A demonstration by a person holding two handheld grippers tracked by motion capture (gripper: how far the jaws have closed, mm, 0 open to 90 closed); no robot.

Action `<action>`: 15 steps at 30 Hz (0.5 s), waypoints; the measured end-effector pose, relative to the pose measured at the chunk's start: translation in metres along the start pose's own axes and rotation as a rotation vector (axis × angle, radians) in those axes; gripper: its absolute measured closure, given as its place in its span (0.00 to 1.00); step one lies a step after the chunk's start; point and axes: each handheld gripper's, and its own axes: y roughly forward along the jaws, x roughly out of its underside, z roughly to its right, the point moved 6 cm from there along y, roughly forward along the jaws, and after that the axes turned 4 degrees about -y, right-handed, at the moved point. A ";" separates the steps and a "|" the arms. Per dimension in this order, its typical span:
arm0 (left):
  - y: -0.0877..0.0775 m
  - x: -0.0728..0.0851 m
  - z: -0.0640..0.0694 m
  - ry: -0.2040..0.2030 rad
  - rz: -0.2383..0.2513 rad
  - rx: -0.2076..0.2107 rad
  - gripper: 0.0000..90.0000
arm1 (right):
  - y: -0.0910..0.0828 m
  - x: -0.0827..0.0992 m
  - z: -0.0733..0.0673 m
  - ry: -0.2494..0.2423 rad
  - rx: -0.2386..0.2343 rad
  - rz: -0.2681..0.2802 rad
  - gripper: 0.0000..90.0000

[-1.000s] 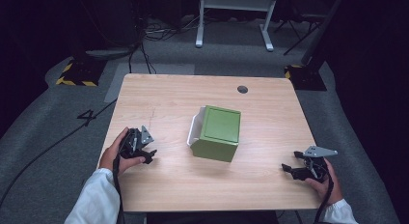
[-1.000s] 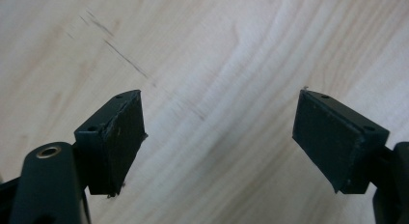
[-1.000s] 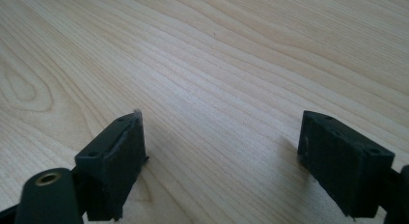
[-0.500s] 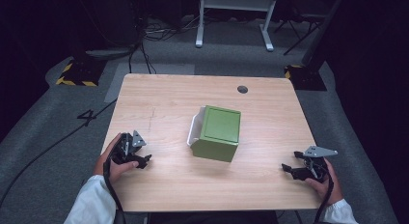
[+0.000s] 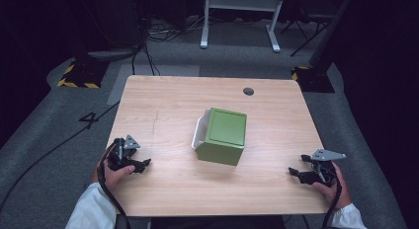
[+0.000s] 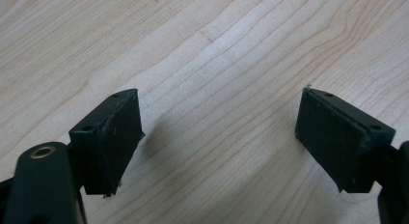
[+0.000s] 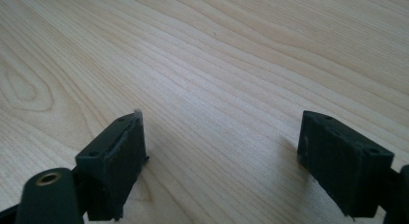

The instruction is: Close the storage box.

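Note:
A green box [image 5: 225, 135] with a white flap [image 5: 197, 133] showing at its left side stands in the middle of the wooden table [image 5: 163, 110]. My left gripper [image 5: 142, 165] rests low near the table's front left corner, well to the left of the box, and points toward it. In the left gripper view the left gripper [image 6: 219, 137] is open, with bare wood between its pads. My right gripper [image 5: 295, 172] lies near the front right corner and points left. The right gripper view has the right gripper [image 7: 222, 156] open over bare wood.
A dark round hole [image 5: 248, 91] sits in the tabletop at the back right. Beyond the table are a white stand [image 5: 239, 21], floor cables [image 5: 148, 31] and yellow-black striped blocks [image 5: 79, 76]. The table edges lie close to both hands.
My left hand has drawn the gripper left and toward the front edge, farther from the green box. The right gripper and the box have stayed put.

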 end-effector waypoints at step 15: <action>-0.003 0.016 0.007 -0.067 0.117 0.000 0.18 | 0.000 0.000 0.000 -0.004 -0.003 0.001 0.19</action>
